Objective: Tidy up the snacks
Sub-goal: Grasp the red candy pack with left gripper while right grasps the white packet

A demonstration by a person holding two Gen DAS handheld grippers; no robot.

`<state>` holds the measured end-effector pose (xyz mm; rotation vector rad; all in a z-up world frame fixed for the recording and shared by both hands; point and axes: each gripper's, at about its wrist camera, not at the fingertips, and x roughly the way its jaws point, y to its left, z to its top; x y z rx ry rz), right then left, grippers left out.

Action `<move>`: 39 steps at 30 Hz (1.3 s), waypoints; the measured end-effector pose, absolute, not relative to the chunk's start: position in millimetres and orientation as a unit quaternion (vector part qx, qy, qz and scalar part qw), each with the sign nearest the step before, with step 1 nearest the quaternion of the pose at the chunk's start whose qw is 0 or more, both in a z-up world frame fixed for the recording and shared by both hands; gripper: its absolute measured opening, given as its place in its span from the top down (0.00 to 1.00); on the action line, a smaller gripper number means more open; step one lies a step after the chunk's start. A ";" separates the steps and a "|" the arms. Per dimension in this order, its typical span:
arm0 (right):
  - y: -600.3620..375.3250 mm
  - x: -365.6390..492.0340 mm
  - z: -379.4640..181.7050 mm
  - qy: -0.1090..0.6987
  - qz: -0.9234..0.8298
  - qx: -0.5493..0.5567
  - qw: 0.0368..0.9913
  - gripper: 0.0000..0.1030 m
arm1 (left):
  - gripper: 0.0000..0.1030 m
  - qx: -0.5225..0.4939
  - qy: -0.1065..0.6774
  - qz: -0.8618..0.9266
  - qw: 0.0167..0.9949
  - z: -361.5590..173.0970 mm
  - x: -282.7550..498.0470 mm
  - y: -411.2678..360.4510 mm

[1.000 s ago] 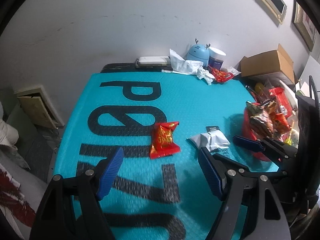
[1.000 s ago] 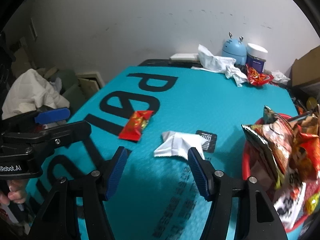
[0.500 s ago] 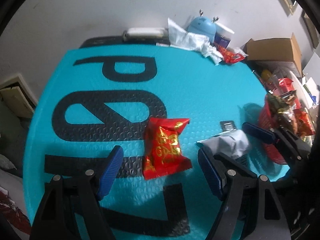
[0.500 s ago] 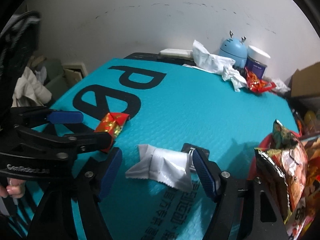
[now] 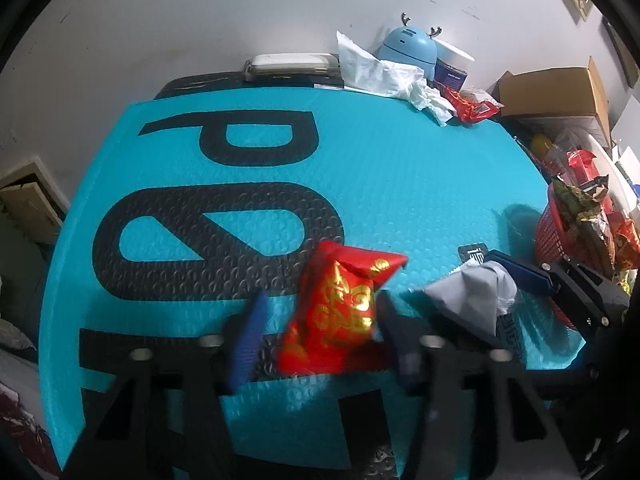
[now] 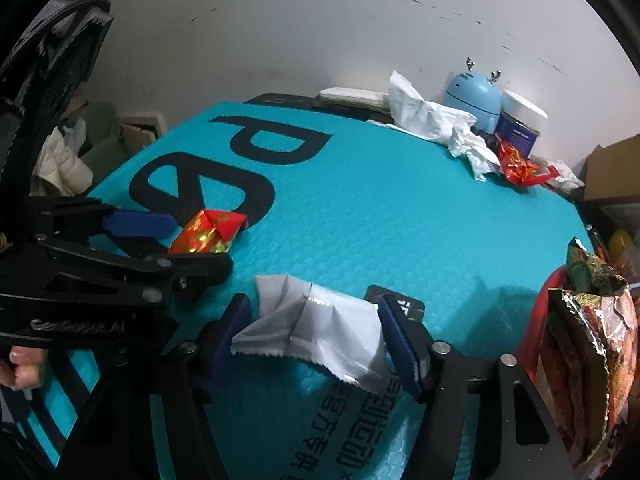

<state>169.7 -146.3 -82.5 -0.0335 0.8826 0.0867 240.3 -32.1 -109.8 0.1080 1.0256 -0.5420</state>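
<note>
A red snack packet with gold print (image 5: 340, 312) lies on the teal mat between the fingers of my left gripper (image 5: 320, 332). The jaws are partly closed; the right pad touches the packet, the left pad stands a little off it. The packet also shows in the right wrist view (image 6: 208, 230). A white-grey packet (image 6: 316, 332) lies between the fingers of my right gripper (image 6: 316, 340), both pads at its ends; it also shows in the left wrist view (image 5: 476, 296). A red basket (image 5: 556, 236) with several snack bags (image 6: 592, 344) stands at the right.
At the mat's far edge are crumpled white paper (image 5: 384, 76), a blue deer-shaped gadget (image 5: 408, 44), a jar (image 6: 520, 124) and another red wrapper (image 5: 472, 106). A cardboard box (image 5: 556, 92) sits far right. A small black tag (image 6: 404, 304) lies by the white packet.
Both grippers have moved forward and down over their packets. Both sets of jaws have narrowed around the red and the white packet.
</note>
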 end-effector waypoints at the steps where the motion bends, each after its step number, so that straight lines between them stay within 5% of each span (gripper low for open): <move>1: -146.3 169.1 -82.3 0.426 0.042 -0.017 0.904 0.45 | 0.59 0.051 0.485 -0.256 0.835 -109.3 239.9 -32.2; 31: -134.6 38.3 -63.8 0.468 0.111 0.024 0.876 0.48 | 0.65 0.058 0.509 -0.288 0.809 -95.8 86.9 -5.7; 39: -137.9 27.0 -65.6 0.476 0.123 0.033 0.870 0.40 | 0.63 0.051 0.518 -0.295 0.801 -103.0 82.6 -6.2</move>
